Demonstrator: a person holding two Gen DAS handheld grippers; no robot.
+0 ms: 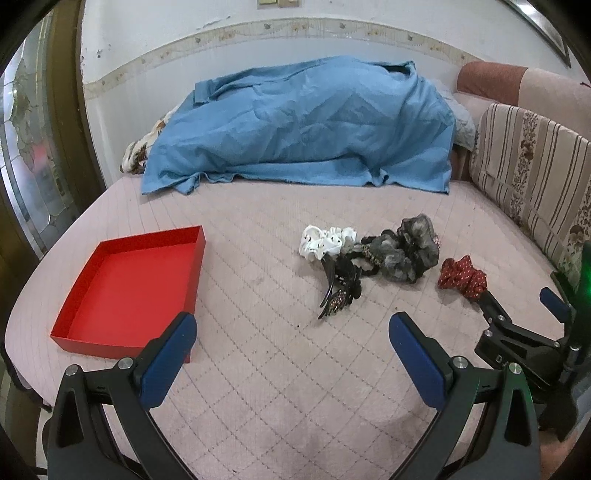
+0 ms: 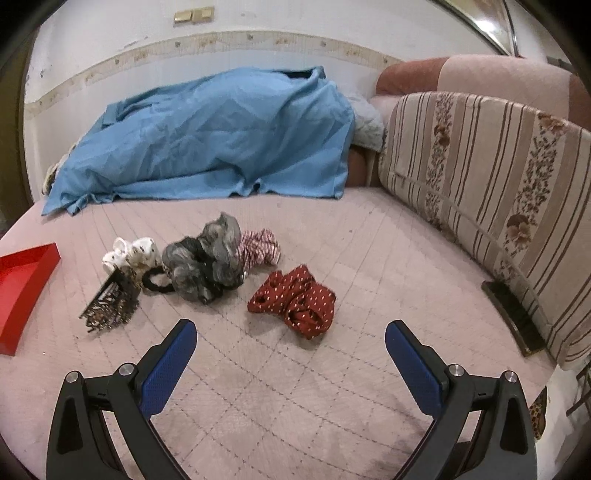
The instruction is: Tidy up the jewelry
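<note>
Black hand-held gripper (image 2: 291, 339), blue pads (image 2: 168, 363), silver screws.

red tray (image 1: 129, 291) left of scrunchie pile (image 1: 369, 251) — both claws (image 1: 291, 354) spread wide

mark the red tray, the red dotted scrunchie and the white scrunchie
red tray (image 1: 129, 280): left wrist view, on its bare floor.
red dotted scrunchie (image 2: 295, 301): right wrist view, middle of the bunched fabric.
white scrunchie (image 1: 327, 242): left wrist view, on its central folds.

A rumpled blue sheet (image 1: 303, 125) lies heaped at the far edge of the pink quilted mattress (image 1: 258, 369) — against the white wall (image 1: 147, 33). A striped floral cushion (image 2: 480, 158) stands along the right side.
</note>
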